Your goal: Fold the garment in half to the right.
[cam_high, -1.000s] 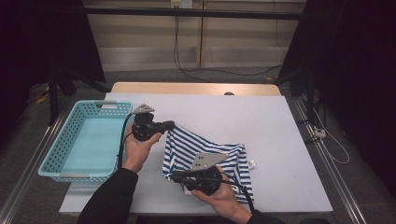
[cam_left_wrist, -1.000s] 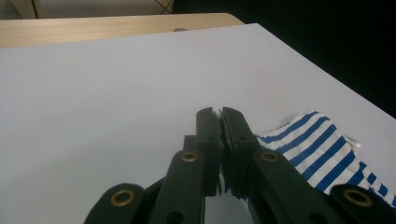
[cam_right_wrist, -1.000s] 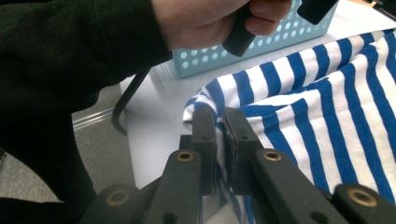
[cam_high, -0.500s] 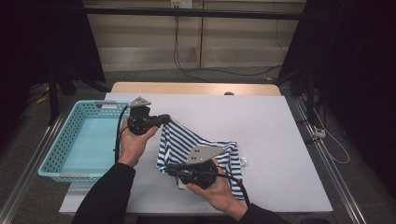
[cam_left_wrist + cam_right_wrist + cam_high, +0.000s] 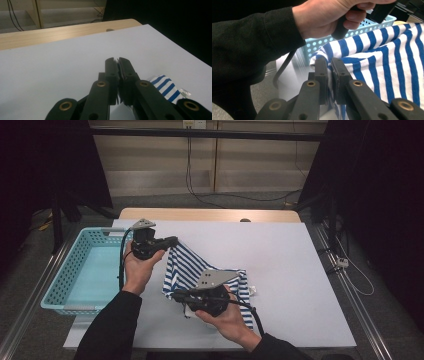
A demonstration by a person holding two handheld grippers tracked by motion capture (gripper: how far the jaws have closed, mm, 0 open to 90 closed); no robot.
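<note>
Cloth, blue and white striped, hangs between your two grippers above the white table, its lower folds resting on the tabletop to the right of the blue basket. Your left gripper pinches one upper edge of it, near the basket's far corner; from the high view the fabric runs straight off the tips, and in the left gripper view the jaws stand pressed together with only a thin sliver of fabric visible between them, so you cannot see how deep the bite goes. There, a striped corner with a small white label peeks out past the right jaw, and the rest of the garment is cut off by the bottom of the frame. Your right gripper holds the near edge, jaws closed tight on a fold; its own body and grey plate cover the fabric beneath it in the high view. In the right gripper view the stripes spread across the right side, while your left hand and dark sleeve block much of what lies beyond, leaving just a strip of the basket's perforated wall showing. What kind of garment it is cannot be made out from these folds.
</note>
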